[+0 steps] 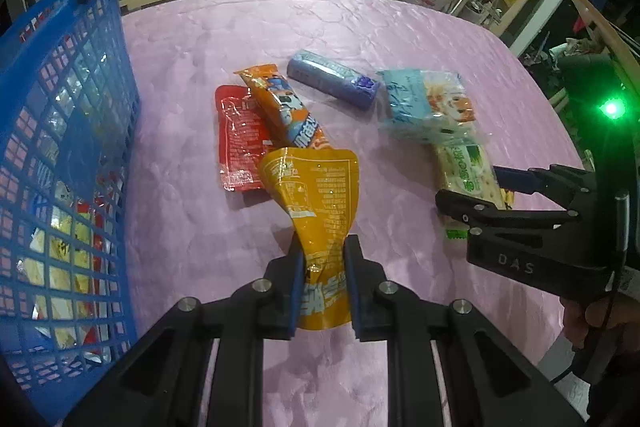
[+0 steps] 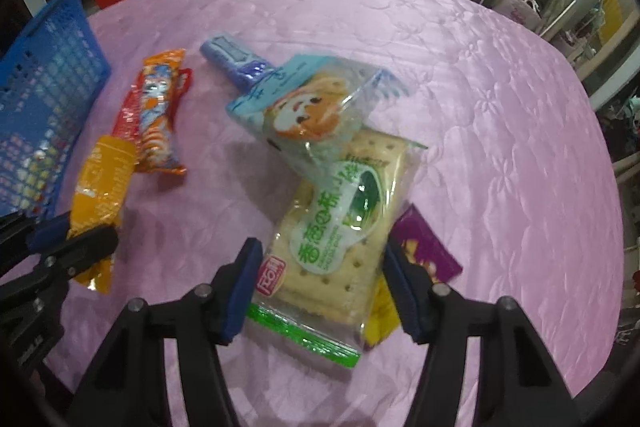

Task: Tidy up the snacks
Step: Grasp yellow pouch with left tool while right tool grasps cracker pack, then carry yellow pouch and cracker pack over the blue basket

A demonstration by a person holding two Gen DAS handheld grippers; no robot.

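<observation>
Here, cracker pack between right claw pads.

Black tongs, blue pads, silver screws

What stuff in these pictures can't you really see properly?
- Snacks inside the blue basket, left wrist view: the mesh wall hides what they are.
- Purple packet and yellow packet, right wrist view: mostly under the cracker pack and a tong finger.
- Whether the right tongs already squeeze the cracker pack: unclear.
- Red pouch, left wrist view: partly covered by the orange bar.
</observation>
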